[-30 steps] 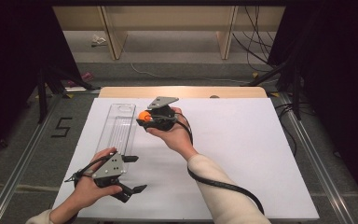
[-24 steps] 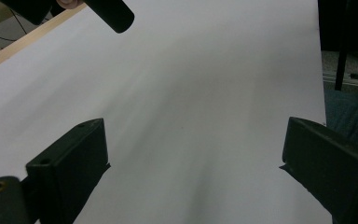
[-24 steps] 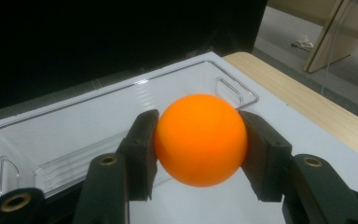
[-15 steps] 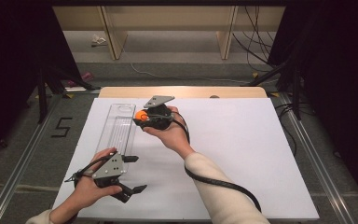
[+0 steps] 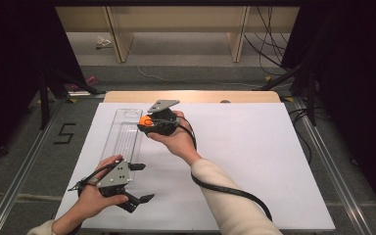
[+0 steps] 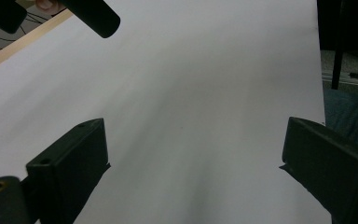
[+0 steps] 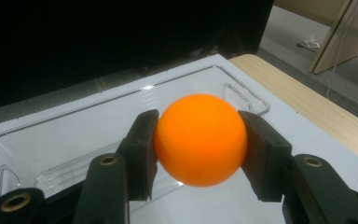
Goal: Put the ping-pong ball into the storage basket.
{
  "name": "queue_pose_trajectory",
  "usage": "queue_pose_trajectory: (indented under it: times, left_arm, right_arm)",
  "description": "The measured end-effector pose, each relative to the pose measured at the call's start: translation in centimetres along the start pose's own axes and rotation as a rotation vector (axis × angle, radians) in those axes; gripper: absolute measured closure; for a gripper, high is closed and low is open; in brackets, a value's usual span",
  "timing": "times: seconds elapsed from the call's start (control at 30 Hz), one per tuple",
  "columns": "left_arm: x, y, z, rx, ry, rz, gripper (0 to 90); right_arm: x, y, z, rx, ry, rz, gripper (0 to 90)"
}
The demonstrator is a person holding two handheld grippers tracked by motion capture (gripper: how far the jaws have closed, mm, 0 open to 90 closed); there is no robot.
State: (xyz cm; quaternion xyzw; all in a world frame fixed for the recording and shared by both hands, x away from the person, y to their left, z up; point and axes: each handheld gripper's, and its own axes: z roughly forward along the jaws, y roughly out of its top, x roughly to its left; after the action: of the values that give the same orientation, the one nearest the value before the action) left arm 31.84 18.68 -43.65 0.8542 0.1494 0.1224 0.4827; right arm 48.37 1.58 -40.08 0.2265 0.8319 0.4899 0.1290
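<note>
An orange ball (image 7: pixel 200 139) sits clamped between the two black pads of my right gripper (image 7: pixel 198 149), which is shut on it. In the high view that gripper (image 5: pixel 147 123) hangs over the right edge of a long clear plastic tray (image 5: pixel 122 134), with the orange ball (image 5: pixel 145 120) at its tip. The clear tray (image 7: pixel 74 140) lies just below and beyond the ball. My left gripper (image 5: pixel 144 183) rests near the table's front left corner, open, its jaws wide apart over bare white table (image 6: pixel 191 116) with nothing between them.
The white tabletop (image 5: pixel 254 147) stretches to the right of the tray. A wooden strip (image 5: pixel 191 96) runs along the far edge. Dark stands and cables (image 5: pixel 298 68) flank the table, and metal rails (image 5: pixel 29 156) run along both sides.
My right gripper with the orange ball has shifted slightly left and away, toward the tray. The left gripper has stayed where it was.
</note>
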Motion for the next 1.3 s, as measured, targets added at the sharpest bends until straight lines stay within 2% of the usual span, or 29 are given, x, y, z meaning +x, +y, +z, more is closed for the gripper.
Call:
queue_pose_trajectory:
  times: [1.3]
  left_arm:
    - [-0.1,0.0,0.0,0.0,-0.004,0.005,6.7]
  right_arm:
    - [0.7,1.0,2.2,0.029,0.033,-0.013,51.5]
